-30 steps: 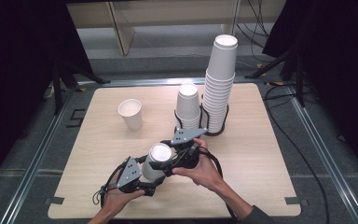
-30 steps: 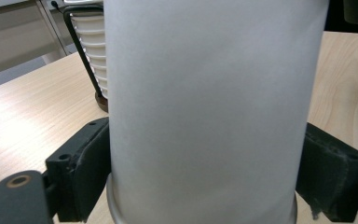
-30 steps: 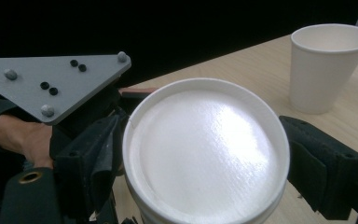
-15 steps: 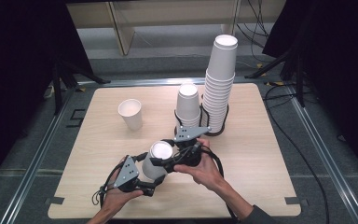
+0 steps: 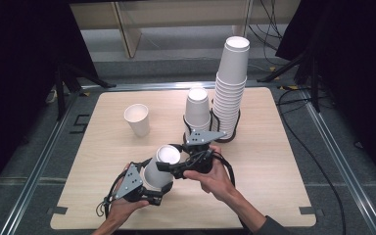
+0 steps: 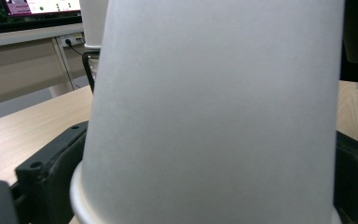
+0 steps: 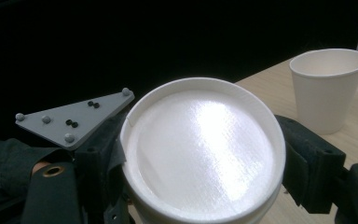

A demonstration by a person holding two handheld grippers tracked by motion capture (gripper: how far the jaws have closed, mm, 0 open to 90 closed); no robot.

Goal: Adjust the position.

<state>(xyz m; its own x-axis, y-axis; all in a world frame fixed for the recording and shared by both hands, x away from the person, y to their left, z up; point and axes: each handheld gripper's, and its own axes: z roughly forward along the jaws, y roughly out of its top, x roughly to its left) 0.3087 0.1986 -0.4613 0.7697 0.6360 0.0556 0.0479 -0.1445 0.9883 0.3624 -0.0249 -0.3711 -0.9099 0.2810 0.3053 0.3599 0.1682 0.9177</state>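
I'm passing the upturned cup [image 5: 160,166] near the table's [image 5: 274,147] front edge: right gripper [image 5: 169,167] pinching its base, left gripper [image 5: 152,195] jaws just spreading; next, lifting clear

Light wood table [image 5: 274,161] with rounded corners on grey floor [image 5: 352,147], metal rails along its sides. Black curtains left and right. Pale wooden furniture [image 5: 127,24] beyond the far edge; cables [image 5: 269,19] trailing there.
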